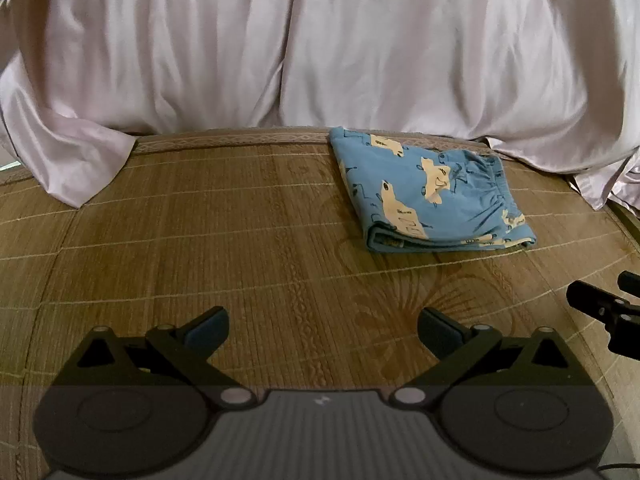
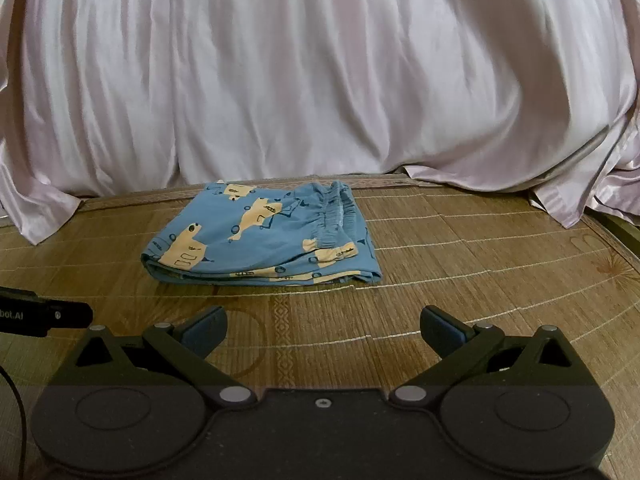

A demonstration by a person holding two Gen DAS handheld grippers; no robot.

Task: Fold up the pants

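Blue pants [image 1: 430, 192] with a yellow car print lie folded into a flat stack on the bamboo mat [image 1: 240, 240], elastic waistband on top at the right. In the right wrist view the same pants [image 2: 264, 236] sit just ahead, left of centre. My left gripper [image 1: 323, 330] hovers open over bare mat, well short and left of the stack. My right gripper [image 2: 324, 330] is open too, empty, a short way in front of the stack's near edge. Each gripper shows at the edge of the other's view: the right gripper [image 1: 604, 304] and the left gripper [image 2: 40, 314].
A pale satin quilt [image 2: 320, 80] is bunched up along the far side of the mat, its folds spilling onto the mat at both ends. The mat's edge [image 2: 624, 232] shows at the far right. A thin cable [image 2: 16, 400] runs at the left.
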